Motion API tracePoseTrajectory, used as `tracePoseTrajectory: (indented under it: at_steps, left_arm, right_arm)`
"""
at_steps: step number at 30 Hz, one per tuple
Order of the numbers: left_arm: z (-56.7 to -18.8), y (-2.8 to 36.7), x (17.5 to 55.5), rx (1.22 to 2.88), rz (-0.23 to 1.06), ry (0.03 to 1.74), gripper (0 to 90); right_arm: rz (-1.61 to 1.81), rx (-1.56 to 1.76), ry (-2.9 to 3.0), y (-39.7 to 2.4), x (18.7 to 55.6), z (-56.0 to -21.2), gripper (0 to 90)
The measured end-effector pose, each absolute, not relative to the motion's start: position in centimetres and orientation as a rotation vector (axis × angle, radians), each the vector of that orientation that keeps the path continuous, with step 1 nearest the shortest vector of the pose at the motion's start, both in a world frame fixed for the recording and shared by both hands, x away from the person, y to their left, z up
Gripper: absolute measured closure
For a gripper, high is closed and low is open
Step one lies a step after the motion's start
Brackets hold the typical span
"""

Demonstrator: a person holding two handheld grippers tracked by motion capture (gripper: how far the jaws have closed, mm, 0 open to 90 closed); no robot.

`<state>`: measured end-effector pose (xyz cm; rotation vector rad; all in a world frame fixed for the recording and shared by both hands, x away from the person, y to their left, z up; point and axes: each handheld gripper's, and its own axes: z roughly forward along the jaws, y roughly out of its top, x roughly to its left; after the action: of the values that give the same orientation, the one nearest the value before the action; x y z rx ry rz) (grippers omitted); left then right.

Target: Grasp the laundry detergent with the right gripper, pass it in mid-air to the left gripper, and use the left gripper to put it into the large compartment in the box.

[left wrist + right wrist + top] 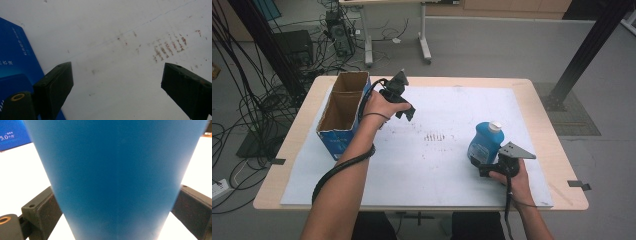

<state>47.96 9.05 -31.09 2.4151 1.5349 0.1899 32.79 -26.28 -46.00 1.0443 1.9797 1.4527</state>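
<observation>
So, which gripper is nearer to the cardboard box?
Left. The left gripper hangs beside the box, jaws open and empty. The right gripper is across the table, at the blue bottle.

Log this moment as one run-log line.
left gripper: open, empty, beside cardboard box | right gripper: shut on blue bottle, upright on white mat

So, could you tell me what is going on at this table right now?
A person works with two hand-held grippers. The right gripper has its jaws on either side of a blue bottle standing on the white mat, apparently gripping it. The left gripper hangs open and empty beside an open cardboard box at the table's left.
</observation>
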Motion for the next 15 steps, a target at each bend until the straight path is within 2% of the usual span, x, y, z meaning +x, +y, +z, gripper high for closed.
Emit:
tracePoseTrajectory:
  at_steps: [15]
  left_arm:
    - [-30.78, 8.94, 47.91, 2.412, 0.198, 1.532, 11.0]
  right_arm:
    - [1.453, 1.047, 1.980, -26.27, 32.77, -45.98, 3.6]
